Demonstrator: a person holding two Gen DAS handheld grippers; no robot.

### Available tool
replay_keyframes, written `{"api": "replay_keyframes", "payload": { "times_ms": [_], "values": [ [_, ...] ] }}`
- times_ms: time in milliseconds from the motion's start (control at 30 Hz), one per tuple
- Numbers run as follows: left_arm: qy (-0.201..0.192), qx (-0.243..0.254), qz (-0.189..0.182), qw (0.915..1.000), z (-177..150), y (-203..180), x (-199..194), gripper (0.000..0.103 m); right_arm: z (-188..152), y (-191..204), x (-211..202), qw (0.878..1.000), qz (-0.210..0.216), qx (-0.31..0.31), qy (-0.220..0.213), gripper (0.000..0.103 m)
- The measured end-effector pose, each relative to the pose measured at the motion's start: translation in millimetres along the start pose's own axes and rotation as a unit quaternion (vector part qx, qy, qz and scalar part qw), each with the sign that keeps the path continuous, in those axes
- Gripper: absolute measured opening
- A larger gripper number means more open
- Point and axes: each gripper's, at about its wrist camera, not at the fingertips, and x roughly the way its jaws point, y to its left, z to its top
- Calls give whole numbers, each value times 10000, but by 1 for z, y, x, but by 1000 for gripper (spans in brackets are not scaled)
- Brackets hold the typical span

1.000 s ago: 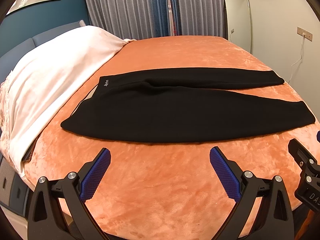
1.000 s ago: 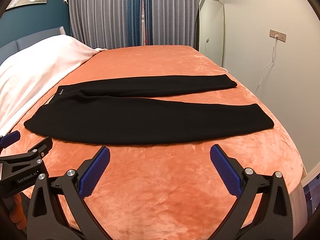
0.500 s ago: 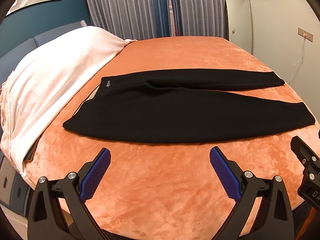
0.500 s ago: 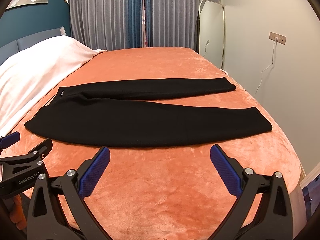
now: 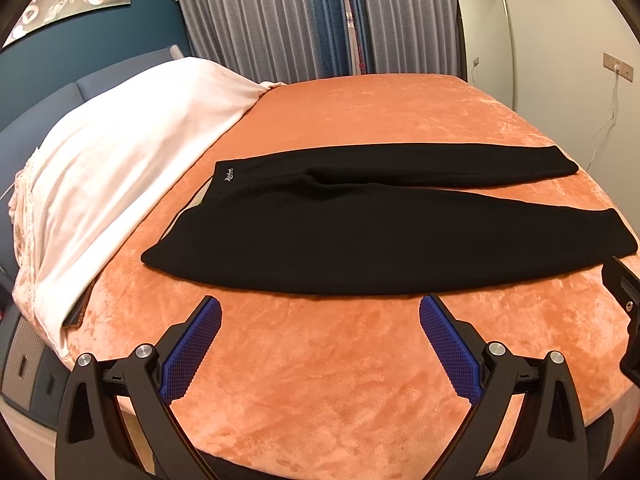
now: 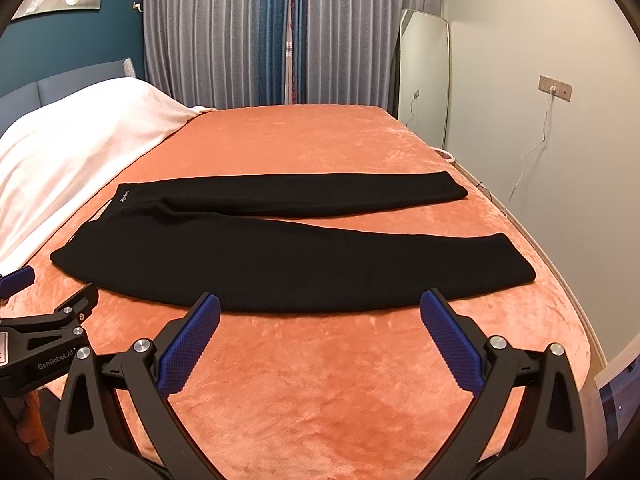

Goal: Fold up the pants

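Note:
Black pants (image 5: 360, 236) lie flat on the orange bed cover (image 5: 320, 380), waistband at the left, both legs stretching right, slightly apart at the cuffs. They show the same way in the right wrist view (image 6: 256, 264). My left gripper (image 5: 320, 344) is open and empty, just short of the near leg's edge. My right gripper (image 6: 320, 340) is open and empty, its tips at the near leg's front edge. The left gripper's body (image 6: 44, 352) shows at the left edge of the right wrist view.
A white blanket (image 5: 112, 168) covers the pillows at the left, next to the waistband. Grey curtains (image 6: 240, 40) hang behind the bed. A mirror (image 6: 424, 76) leans on the right wall. The bed's edge (image 6: 576, 312) curves down close to the cuffs.
Both grippers have moved a little forward toward the pants. The pants lie as before. Both grippers stay open.

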Motion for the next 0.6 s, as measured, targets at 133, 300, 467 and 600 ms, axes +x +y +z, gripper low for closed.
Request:
{"api": "replay_keyframes", "payload": {
  "times_ms": [133,300,467,600],
  "values": [
    [28,32,102,9999,5,-1,1,97,6,-4,5,10000,35,22,-24,98],
    [62,92,144,9998,12,-6,9,98,8,-10,17,10000,39,78,23,98],
    [176,189,156,9995,20,-17,28,98,12,-17,37,9998,22,165,129,98],
    [286,272,181,9991,27,-27,49,98,15,-25,65,9993,-2,230,310,98]
  ]
}}
